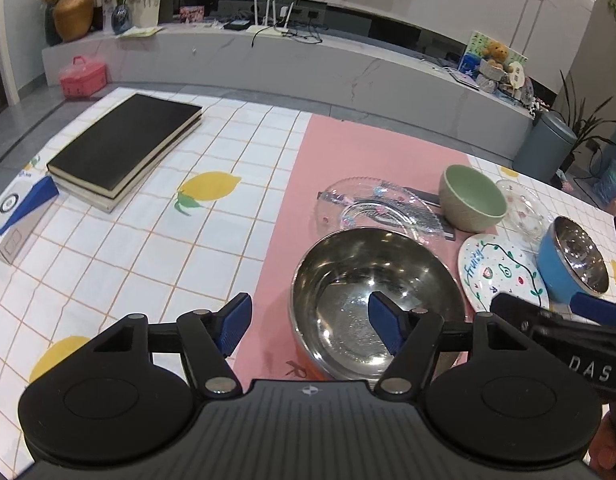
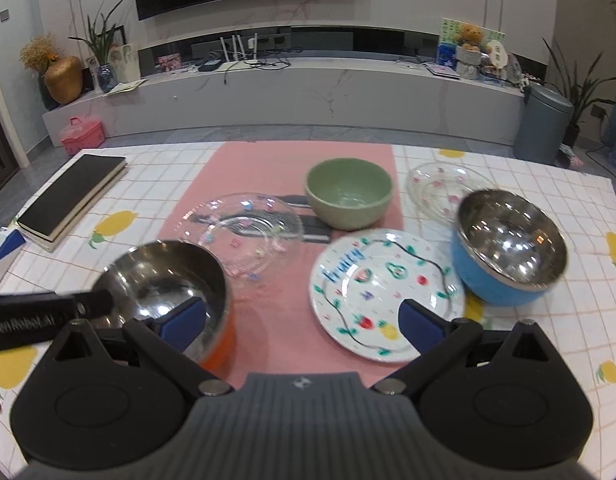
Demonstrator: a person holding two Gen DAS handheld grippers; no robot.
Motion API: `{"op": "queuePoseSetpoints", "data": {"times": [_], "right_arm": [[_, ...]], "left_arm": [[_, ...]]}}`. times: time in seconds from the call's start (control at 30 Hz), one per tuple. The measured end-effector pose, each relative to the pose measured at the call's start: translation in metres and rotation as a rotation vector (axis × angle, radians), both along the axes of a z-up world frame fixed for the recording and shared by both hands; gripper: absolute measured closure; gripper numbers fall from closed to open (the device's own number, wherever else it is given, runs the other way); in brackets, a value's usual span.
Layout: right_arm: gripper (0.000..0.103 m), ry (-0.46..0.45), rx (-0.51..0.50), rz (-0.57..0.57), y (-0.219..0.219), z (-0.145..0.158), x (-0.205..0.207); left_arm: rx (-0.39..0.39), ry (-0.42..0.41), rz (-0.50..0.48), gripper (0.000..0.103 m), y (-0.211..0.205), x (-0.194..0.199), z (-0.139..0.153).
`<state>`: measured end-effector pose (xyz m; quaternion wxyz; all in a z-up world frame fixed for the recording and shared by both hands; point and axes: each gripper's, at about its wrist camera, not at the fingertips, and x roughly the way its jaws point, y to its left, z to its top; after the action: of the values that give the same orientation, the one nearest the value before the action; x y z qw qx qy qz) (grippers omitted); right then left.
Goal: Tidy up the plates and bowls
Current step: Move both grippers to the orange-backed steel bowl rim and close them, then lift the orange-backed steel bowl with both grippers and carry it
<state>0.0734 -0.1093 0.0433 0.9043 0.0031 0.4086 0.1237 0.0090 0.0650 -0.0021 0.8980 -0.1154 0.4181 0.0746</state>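
Note:
A steel bowl with an orange outside (image 1: 371,292) (image 2: 164,276) sits on the pink mat near the front. My left gripper (image 1: 309,320) is open and straddles the bowl's left rim, with one pad inside the bowl and the other outside, neither pressing. My right gripper (image 2: 302,320) is open and holds nothing; it hovers between that bowl and a white painted plate (image 2: 371,280) (image 1: 499,272). Behind lie a clear glass plate (image 2: 244,232) (image 1: 375,208) and a green bowl (image 2: 347,196) (image 1: 473,196). To the right are a smaller glass plate (image 2: 439,192) and a blue steel bowl (image 2: 507,248) (image 1: 571,260).
Two stacked black books (image 1: 124,148) and a blue-and-white box (image 1: 16,212) lie on the left of the lemon-print tablecloth (image 1: 168,248). A dark flat object (image 2: 315,232) sticks out from under the clear plate. The table's far edge faces a TV bench.

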Motion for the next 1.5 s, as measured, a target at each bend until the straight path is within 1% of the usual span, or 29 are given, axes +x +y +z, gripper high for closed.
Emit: {"op": "queuePoseSetpoints", "data": {"times": [0.17, 0.23, 0.33, 0.4, 0.5, 0.57, 0.6, 0.67, 0.77, 0.8, 0.87, 0.93, 1.07, 1.1, 1.13, 1.17, 1.2, 1.23, 1.3, 1.33, 1.4, 1.5], "right_arm": [[0.003, 0.048, 0.009, 0.014, 0.012, -0.008, 0.010], [0.003, 0.065, 0.005, 0.021, 0.018, -0.013, 0.014], [0.003, 0.086, 0.004, 0.019, 0.023, -0.020, 0.021], [0.003, 0.114, 0.017, 0.018, 0.024, -0.025, 0.028], [0.005, 0.165, 0.040, 0.015, 0.026, -0.035, 0.037], [0.014, 0.198, 0.060, 0.023, 0.028, -0.041, 0.041], [0.017, 0.210, 0.066, 0.026, 0.030, -0.044, 0.042], [0.026, 0.226, 0.063, 0.028, 0.035, -0.048, 0.044], [0.035, 0.249, 0.065, 0.037, 0.039, -0.054, 0.047], [0.038, 0.261, 0.084, 0.042, 0.038, -0.056, 0.048], [0.049, 0.297, 0.131, 0.050, 0.037, -0.062, 0.052], [0.051, 0.329, 0.149, 0.047, 0.037, -0.068, 0.054], [0.051, 0.339, 0.169, 0.045, 0.036, -0.070, 0.054], [0.052, 0.340, 0.176, 0.049, 0.036, -0.070, 0.053], [0.056, 0.342, 0.190, 0.054, 0.036, -0.071, 0.053], [0.059, 0.347, 0.202, 0.056, 0.035, -0.071, 0.053], [0.059, 0.349, 0.210, 0.056, 0.035, -0.072, 0.053], [0.062, 0.350, 0.218, 0.057, 0.035, -0.071, 0.052], [0.070, 0.351, 0.236, 0.067, 0.035, -0.070, 0.051], [0.078, 0.352, 0.246, 0.077, 0.035, -0.070, 0.050], [0.080, 0.345, 0.248, 0.092, 0.036, -0.069, 0.048], [0.083, 0.354, 0.266, 0.091, 0.032, -0.071, 0.048]], "left_arm": [[-0.014, 0.023, 0.014, 0.024, 0.005, 0.003, -0.006], [-0.013, 0.031, 0.013, 0.028, 0.004, 0.004, -0.008], [-0.008, 0.044, 0.023, 0.029, 0.005, 0.005, -0.010], [-0.021, 0.051, 0.032, 0.029, 0.008, 0.007, -0.013], [-0.020, 0.070, 0.037, 0.029, 0.009, 0.011, -0.019], [-0.028, 0.085, 0.036, 0.029, 0.009, 0.014, -0.024], [-0.033, 0.091, 0.034, 0.029, 0.008, 0.015, -0.026], [-0.035, 0.099, 0.028, 0.029, 0.007, 0.016, -0.029], [-0.031, 0.107, 0.026, 0.028, 0.005, 0.018, -0.033], [-0.032, 0.110, 0.027, 0.029, 0.006, 0.019, -0.034], [-0.037, 0.118, 0.031, 0.028, 0.006, 0.020, -0.037], [-0.047, 0.128, 0.037, 0.029, 0.007, 0.021, -0.042], [-0.076, 0.134, 0.064, 0.030, 0.012, 0.023, -0.050], [-0.091, 0.128, 0.071, 0.035, 0.013, 0.022, -0.050], [-0.109, 0.119, 0.078, 0.042, 0.014, 0.021, -0.051], [-0.125, 0.110, 0.082, 0.044, 0.015, 0.020, -0.051], [-0.136, 0.104, 0.082, 0.051, 0.016, 0.020, -0.052], [-0.143, 0.102, 0.081, 0.061, 0.015, 0.020, -0.052], [-0.156, 0.093, 0.083, 0.069, 0.015, 0.018, -0.052], [-0.163, 0.088, 0.082, 0.075, 0.015, 0.018, -0.053], [-0.158, 0.079, 0.070, 0.084, 0.012, 0.018, -0.051], [-0.117, 0.084, 0.064, 0.084, 0.007, 0.018, -0.049]]}}
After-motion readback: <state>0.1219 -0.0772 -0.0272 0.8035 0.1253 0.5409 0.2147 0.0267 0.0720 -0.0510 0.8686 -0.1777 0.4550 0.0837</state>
